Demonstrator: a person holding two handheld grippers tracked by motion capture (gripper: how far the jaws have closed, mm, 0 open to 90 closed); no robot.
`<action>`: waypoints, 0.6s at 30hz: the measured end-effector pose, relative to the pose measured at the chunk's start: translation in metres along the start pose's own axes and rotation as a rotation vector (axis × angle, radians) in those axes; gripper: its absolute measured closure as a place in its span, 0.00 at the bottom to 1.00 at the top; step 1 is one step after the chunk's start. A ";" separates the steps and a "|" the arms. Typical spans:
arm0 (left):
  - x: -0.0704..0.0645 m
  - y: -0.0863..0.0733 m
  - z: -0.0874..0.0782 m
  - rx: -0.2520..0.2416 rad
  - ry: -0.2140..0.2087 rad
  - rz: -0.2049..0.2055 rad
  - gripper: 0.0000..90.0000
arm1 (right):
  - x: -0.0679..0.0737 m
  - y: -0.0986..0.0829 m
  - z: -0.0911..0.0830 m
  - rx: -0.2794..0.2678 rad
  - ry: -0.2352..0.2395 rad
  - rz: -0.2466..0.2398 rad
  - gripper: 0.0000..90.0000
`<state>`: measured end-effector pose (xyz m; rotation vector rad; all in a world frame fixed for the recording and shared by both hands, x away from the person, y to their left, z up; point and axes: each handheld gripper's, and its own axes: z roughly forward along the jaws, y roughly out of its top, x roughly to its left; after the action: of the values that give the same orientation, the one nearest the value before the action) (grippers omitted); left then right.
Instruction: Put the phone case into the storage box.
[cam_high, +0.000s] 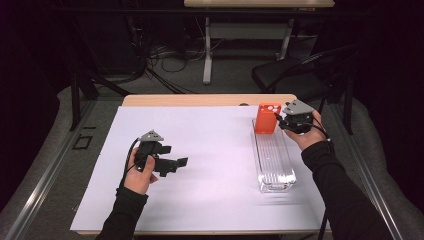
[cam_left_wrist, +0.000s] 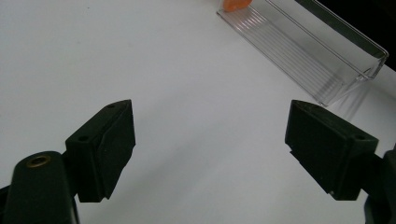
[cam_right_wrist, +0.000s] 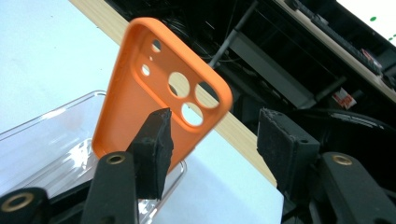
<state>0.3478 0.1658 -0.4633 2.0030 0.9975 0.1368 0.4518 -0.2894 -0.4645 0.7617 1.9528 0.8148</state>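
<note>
Rightward, the right gripper (cam_right_wrist: 212, 140), jaws released, has the case (cam_right_wrist: 140, 102) beside one jaw (leaning in the tray (cam_high: 272, 160)); left gripper (cam_left_wrist: 210, 144) gapes.

Black chair (cam_high: 292, 75) behind the table (cam_high: 200, 100)

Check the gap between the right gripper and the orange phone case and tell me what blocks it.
Nothing visible blocks it. The right gripper is open right beside the orange phone case, which stands tilted in the far end of the clear tray. One jaw already overlaps the case's edge in the right gripper view; whether it touches is unclear.
</note>
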 end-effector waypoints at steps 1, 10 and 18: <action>0.000 0.000 0.000 0.001 -0.001 0.000 0.18 | -0.001 0.000 -0.001 0.003 -0.003 0.011 0.48; 0.000 0.000 0.000 -0.001 -0.001 -0.001 0.18 | -0.008 -0.006 -0.010 0.043 0.015 0.124 0.35; 0.000 0.000 0.000 0.000 0.000 0.000 0.18 | -0.003 -0.003 -0.014 0.067 0.048 0.176 0.19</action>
<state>0.3480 0.1661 -0.4635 2.0026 0.9978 0.1368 0.4404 -0.2971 -0.4599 0.9733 1.9839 0.8828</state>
